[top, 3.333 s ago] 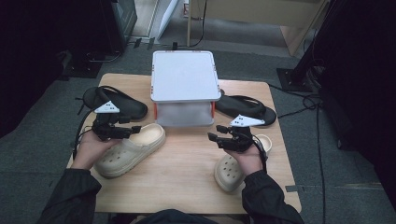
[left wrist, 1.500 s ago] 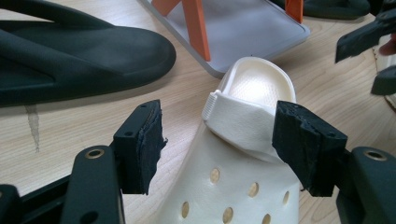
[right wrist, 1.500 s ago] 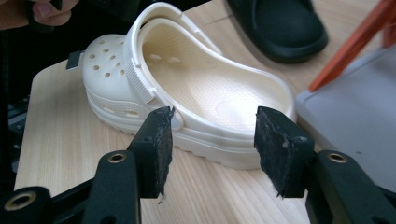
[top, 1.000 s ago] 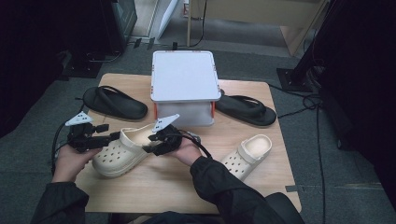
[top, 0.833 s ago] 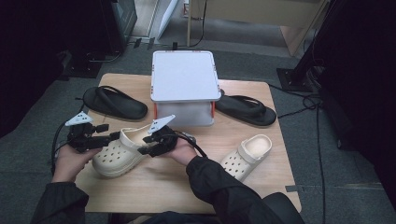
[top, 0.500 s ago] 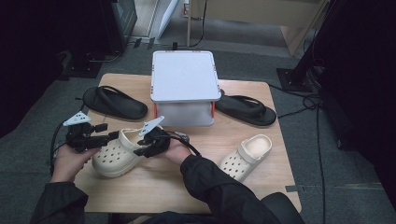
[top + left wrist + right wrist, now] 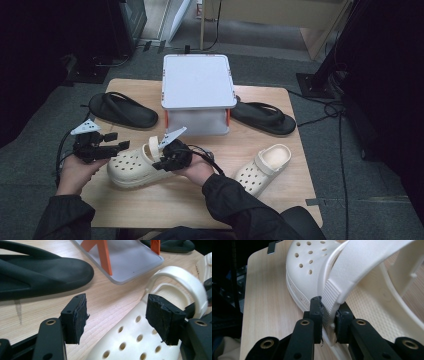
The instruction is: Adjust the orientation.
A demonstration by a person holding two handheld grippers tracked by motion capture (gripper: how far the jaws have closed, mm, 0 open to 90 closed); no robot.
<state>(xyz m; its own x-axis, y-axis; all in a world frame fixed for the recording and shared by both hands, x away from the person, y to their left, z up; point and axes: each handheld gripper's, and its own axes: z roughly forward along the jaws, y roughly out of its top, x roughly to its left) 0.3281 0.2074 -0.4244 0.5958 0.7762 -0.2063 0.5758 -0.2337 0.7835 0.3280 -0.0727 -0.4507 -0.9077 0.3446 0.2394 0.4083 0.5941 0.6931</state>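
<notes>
Jaws of the right gripper [image 7: 328,315] have just been closing and now pinch the rim of the cream clog [image 7: 132,167] where its heel strap [image 7: 362,267] meets the shoe; in the right gripper view the textured strap end sits squeezed between the two black pads. That clog lies on its sole near the tabletop's front left corner, toe pointing toward the left edge, heel toward the middle.

At the toe end, the left gripper [image 7: 112,146] hovers with its jaws spread wide. In the left gripper view the perforated toe lies below and between the pads [image 7: 77,317], and neither pad presses on it.

Further right, near the front right corner, a second cream clog [image 7: 264,167] rests alone, well apart from both grippers. A white lidded box [image 7: 197,95] with orange latches stands at the middle of the back edge. One black flip-flop [image 7: 122,109] lies to its left and another black flip-flop [image 7: 263,117] to its right, each just beside the box. The wooden table [image 7: 200,200] stands on grey carpet.
</notes>
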